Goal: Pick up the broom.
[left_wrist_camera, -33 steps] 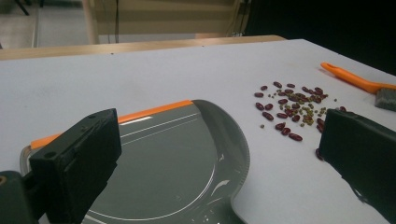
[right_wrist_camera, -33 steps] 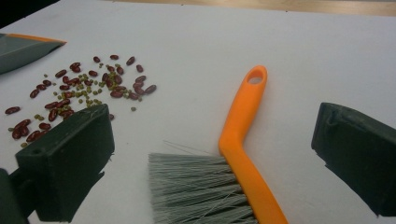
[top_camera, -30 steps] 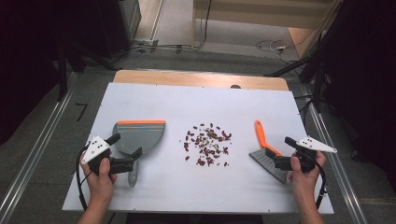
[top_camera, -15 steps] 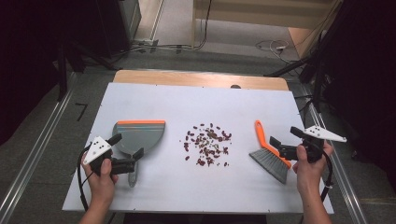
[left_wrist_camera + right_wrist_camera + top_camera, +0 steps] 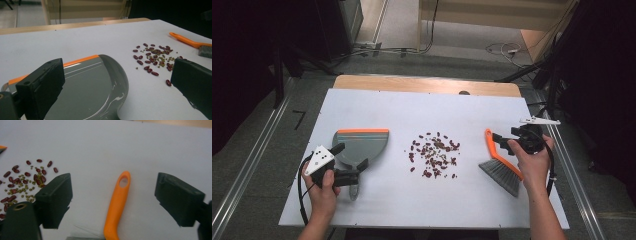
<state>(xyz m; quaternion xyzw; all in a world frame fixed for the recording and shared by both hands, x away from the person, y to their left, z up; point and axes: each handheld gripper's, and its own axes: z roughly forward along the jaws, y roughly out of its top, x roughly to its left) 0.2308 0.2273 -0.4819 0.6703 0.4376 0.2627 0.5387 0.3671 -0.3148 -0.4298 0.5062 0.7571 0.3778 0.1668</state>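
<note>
Orange-handled brush (image 5: 500,162) lies at table (image 5: 412,107) right, handle between the spread jaws of right gripper (image 5: 113,202), not pinched. Grey dustpan (image 5: 359,145) w/ orange lip sits at table left; left gripper (image 5: 346,162) over its rear, jaws apart. Beans (image 5: 434,154) scattered mid-table, btwn pan & brush.

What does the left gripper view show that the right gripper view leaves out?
The left gripper view alone has the grey dustpan with its orange edge, plus the table's wooden far edge. The right gripper view alone has the hole at the end of the brush handle. Both share the scattered beans and open black jaws over the white table.
</note>
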